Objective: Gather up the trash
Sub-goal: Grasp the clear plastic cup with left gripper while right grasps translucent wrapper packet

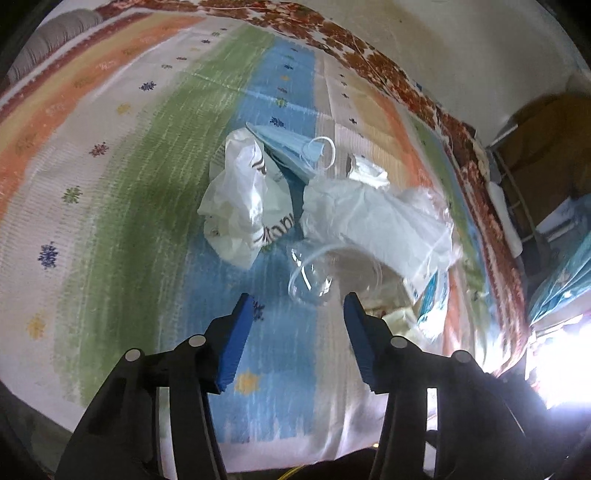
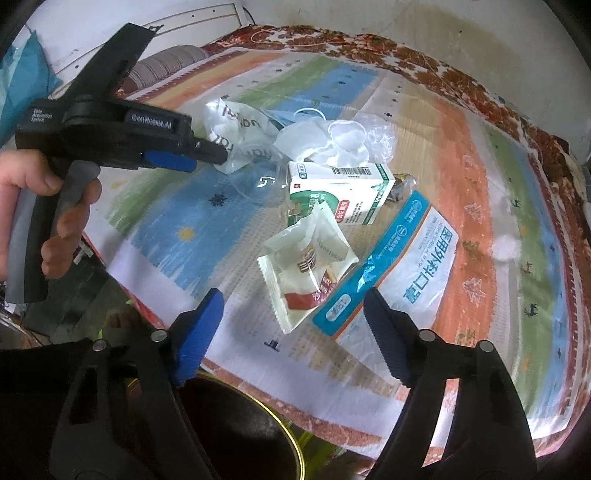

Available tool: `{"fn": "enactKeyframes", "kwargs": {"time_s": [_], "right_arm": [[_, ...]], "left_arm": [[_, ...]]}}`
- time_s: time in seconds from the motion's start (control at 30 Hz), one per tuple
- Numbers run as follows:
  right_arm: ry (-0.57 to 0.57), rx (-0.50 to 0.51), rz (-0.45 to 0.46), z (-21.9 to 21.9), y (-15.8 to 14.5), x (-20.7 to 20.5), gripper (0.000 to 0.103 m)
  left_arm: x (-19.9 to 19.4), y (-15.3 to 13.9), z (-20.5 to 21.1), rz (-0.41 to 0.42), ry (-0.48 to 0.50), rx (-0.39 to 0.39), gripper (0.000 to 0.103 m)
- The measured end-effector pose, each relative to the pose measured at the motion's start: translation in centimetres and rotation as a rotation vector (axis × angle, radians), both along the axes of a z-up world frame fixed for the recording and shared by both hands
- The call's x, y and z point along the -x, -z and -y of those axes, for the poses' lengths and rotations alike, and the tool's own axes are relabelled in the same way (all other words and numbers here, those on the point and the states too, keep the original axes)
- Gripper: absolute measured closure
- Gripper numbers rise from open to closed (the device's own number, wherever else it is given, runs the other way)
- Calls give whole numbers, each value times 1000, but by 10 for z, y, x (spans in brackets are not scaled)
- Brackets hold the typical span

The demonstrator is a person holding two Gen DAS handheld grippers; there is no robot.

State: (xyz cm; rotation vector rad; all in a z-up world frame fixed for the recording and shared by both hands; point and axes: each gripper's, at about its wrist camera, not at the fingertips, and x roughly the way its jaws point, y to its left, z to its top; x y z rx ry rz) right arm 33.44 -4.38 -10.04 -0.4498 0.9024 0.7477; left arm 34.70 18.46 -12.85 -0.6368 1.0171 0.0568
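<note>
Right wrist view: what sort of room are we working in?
Probably a bedroom or living room at home: a striped patterned bedsheet spread over a bed, a grey cushion at its far end, a plain white wall behind.

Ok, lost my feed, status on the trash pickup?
Both grippers open, empty. Left gripper nearing clear cup; right gripper over snack wrapper. Nothing blocking.
</note>
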Motion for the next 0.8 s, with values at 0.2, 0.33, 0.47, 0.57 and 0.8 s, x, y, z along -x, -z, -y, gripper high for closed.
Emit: {"fn": "enactKeyframes", "kwargs": {"time_s": [0.2,0.33,0.47,0.57,0.8], "right_arm": [[-19,4,-47,-9,11,-16,49],[-37,23,-64,-14,22,-21,61],[-33,33,-63,-15,30,-25,82],[-37,25,-72,-15,33,-26,94],[-3,-10,-119,-6,33,-35,101]], "left_arm": [[-18,8,-2,-3,23,-42,55],[-28,18,0,-7,41,-39,59],[-36,21,9,-8,70,-76,64],[-40,21,15,-5,75,-98,82],[-32,13,14,2,45,-113,96]]}}
